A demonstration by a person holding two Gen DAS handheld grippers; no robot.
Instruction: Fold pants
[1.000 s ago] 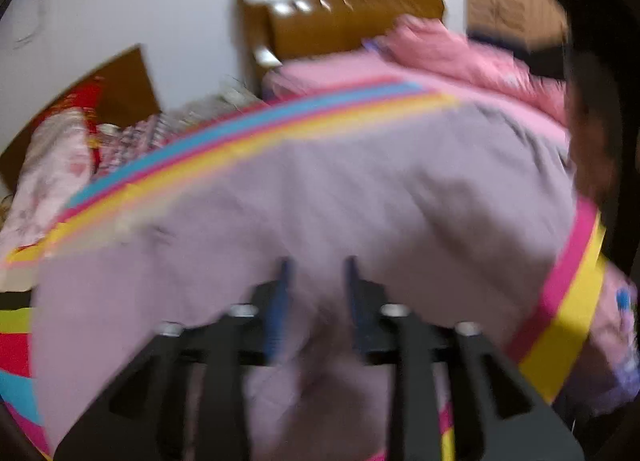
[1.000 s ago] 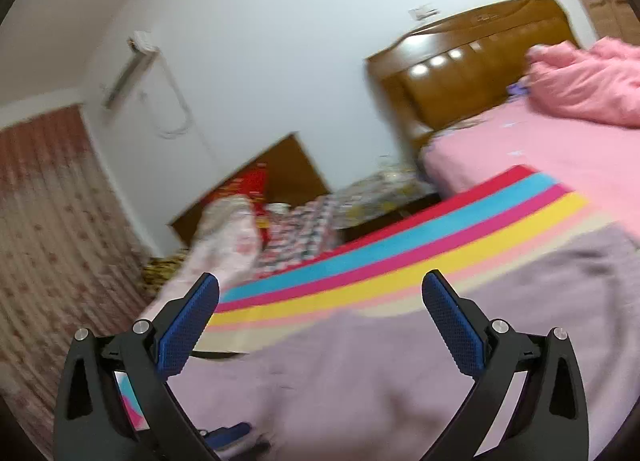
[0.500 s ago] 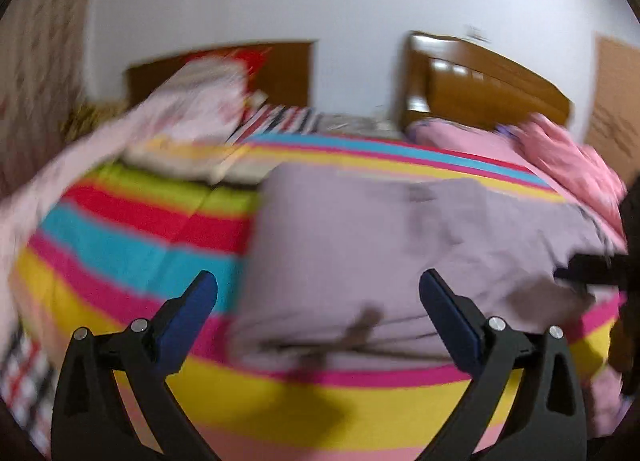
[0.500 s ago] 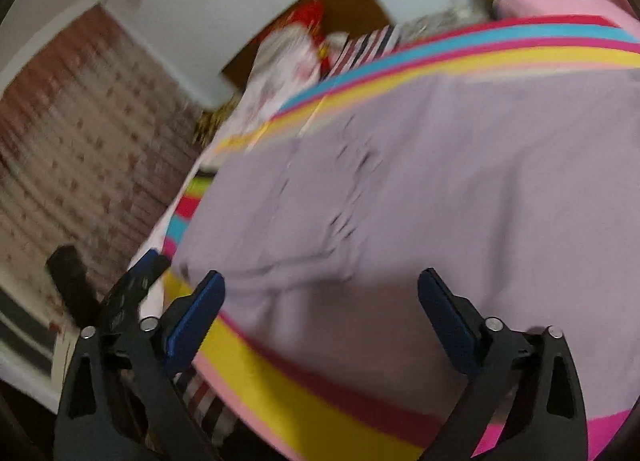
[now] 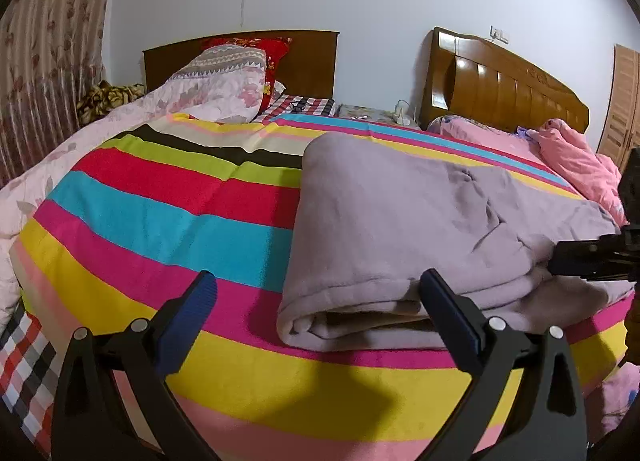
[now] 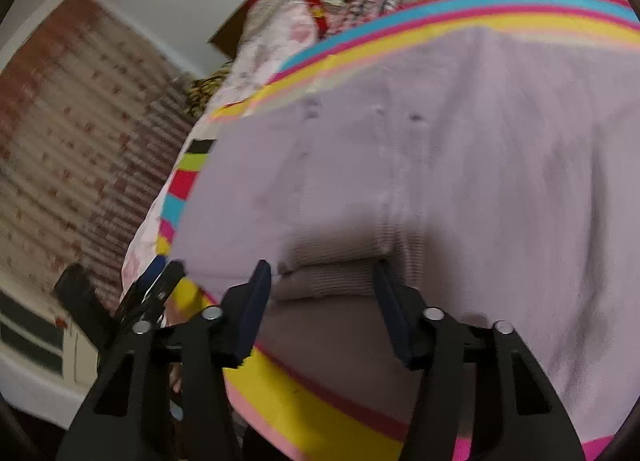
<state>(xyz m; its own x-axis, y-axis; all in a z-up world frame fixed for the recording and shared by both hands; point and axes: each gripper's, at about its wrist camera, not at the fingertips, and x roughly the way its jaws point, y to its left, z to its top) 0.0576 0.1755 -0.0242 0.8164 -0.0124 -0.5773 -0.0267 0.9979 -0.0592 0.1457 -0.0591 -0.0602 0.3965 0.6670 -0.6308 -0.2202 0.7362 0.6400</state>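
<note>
Left wrist view: the left gripper (image 5: 316, 301) stands spread wide with nothing between its pads, low in the frame; the pants (image 5: 420, 229), lilac and already doubled over, lie on the striped bed cover (image 5: 160, 213) from centre to right; their long axis runs from the folded end at lower centre away to the upper right; the near folded edge sits just ahead of this gripper, a little right of its midline; the right gripper (image 5: 588, 261) shows as a dark shape at the right edge, against the cloth's far end.

Right wrist view: blurred, yet the right gripper (image 6: 322, 289) is half spread and its jaws are closing; a thick ribbed band of the pants (image 6: 400, 165) lies between the pads at lower centre, though whether the pads press it yet I cannot tell; cloth fills the frame up and to the right.

Judging from this, the right hand is nearer to taking hold; the next fold likely turns on lifting that end along the long axis.
</note>
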